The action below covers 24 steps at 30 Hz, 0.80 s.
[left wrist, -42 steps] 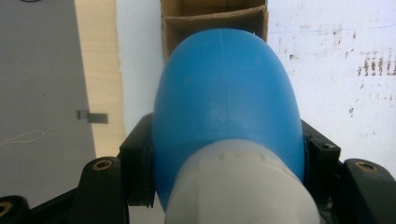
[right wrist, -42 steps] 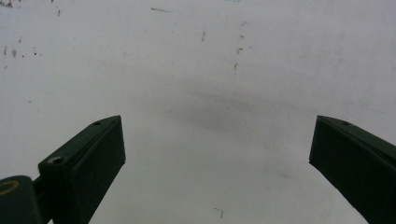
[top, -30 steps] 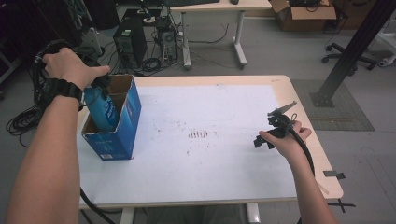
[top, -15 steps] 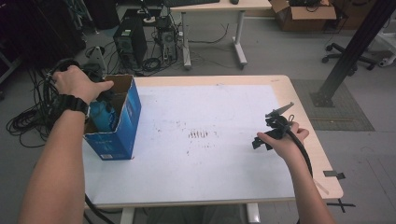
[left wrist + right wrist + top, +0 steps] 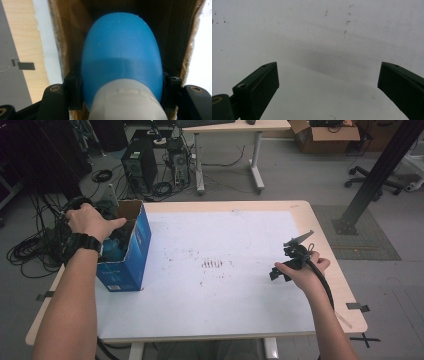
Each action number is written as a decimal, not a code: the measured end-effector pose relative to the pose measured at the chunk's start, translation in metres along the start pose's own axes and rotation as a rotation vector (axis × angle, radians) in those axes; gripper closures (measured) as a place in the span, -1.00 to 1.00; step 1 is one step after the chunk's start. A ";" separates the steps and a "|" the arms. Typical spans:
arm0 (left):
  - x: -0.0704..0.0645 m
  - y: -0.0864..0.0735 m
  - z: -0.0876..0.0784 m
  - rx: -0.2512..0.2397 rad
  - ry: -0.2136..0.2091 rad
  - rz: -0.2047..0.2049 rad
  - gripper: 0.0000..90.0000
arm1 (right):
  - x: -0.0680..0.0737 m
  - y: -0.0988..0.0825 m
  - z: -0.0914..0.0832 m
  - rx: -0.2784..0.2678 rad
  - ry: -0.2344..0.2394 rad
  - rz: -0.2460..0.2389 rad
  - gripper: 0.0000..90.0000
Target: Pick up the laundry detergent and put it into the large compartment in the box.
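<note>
Nearest, the right gripper (image 5: 292,262) hovers over the bare white table (image 5: 225,295), jaws spread wide and empty. Farther off, the left gripper (image 5: 120,82) pinches a blue bottle (image 5: 121,50) with a grey cap, down inside the blue cardboard box (image 5: 135,250). Probably light, smooth plastic, so it may slip; grip its waist.

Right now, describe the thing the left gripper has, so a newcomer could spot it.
Start at the white table and go to its left edge, where an open blue cardboard box stands. Inside it, the left gripper clamps a blue bottle with a white cap, the smooth rounded thing between brown cardboard walls.
</note>
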State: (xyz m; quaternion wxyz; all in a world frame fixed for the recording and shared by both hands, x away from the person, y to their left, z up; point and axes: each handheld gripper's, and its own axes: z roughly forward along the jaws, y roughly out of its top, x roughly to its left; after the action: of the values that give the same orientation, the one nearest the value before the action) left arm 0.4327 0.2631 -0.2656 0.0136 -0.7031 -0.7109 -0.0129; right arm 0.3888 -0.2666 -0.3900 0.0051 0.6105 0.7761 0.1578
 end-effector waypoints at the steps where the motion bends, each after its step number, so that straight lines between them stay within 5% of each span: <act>1: 0.000 0.000 0.001 0.003 -0.002 -0.002 -0.17 | 0.000 0.000 0.000 -0.001 -0.001 -0.001 -0.92; 24: -0.001 0.001 0.013 -0.005 0.007 0.015 -0.18 | 0.001 -0.001 0.004 0.005 0.005 -0.005 -0.92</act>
State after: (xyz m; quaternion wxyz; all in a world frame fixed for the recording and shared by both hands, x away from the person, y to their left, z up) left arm 0.4339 0.2627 -0.2788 0.0143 -0.7085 -0.7054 -0.0172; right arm 0.3881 -0.2651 -0.3943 0.0023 0.6080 0.7782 0.1572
